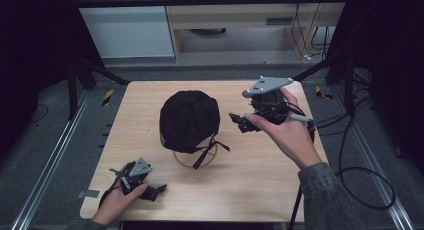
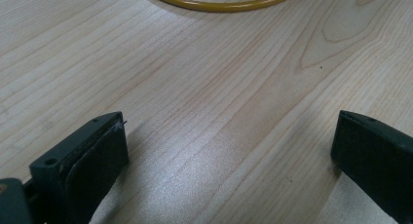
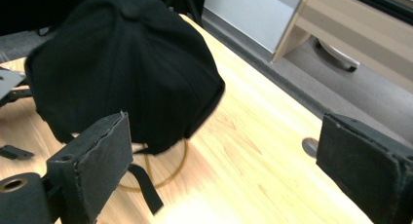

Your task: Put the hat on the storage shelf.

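High view: black cap [image 1: 189, 120] on yellow stand [image 1: 192, 160].

Lab recording bay: dark frame [image 1: 210, 1], floor rails [image 1: 45, 170], trailing cables [image 1: 360, 185].

From my station, the black cap [image 1: 189, 120] hides most of the yellow ring stand [image 1: 186, 161] under it, and the left gripper view's top edge cuts that ring off too.
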Motion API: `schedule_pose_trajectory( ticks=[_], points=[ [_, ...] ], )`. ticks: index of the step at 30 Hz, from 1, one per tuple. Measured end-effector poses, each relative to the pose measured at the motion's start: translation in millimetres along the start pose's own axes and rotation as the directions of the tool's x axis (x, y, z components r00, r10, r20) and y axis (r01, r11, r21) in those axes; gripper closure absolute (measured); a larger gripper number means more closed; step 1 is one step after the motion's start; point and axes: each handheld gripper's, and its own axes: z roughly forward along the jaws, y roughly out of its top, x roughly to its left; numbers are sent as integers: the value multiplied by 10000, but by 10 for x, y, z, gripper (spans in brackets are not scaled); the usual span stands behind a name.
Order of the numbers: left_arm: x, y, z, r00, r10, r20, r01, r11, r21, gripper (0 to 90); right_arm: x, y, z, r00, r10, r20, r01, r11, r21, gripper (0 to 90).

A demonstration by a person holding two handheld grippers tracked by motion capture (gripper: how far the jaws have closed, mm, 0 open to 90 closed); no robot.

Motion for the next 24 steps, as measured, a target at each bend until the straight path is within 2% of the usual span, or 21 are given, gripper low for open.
schedule_pose_trajectory(
  ticks=[11, 24],
  points=[
    [0, 0, -2, 10000, 4, 7, -4, 10000, 28, 0, -123, -447, -178, 9973, 409, 618, -413, 9991, 58, 104],
    [0, 0, -2, 10000, 3, 6, -3, 10000, 31, 0, -137, -856, -261, 9919, 639, 1093, -638, 9980, -40, 144]
  ],
)
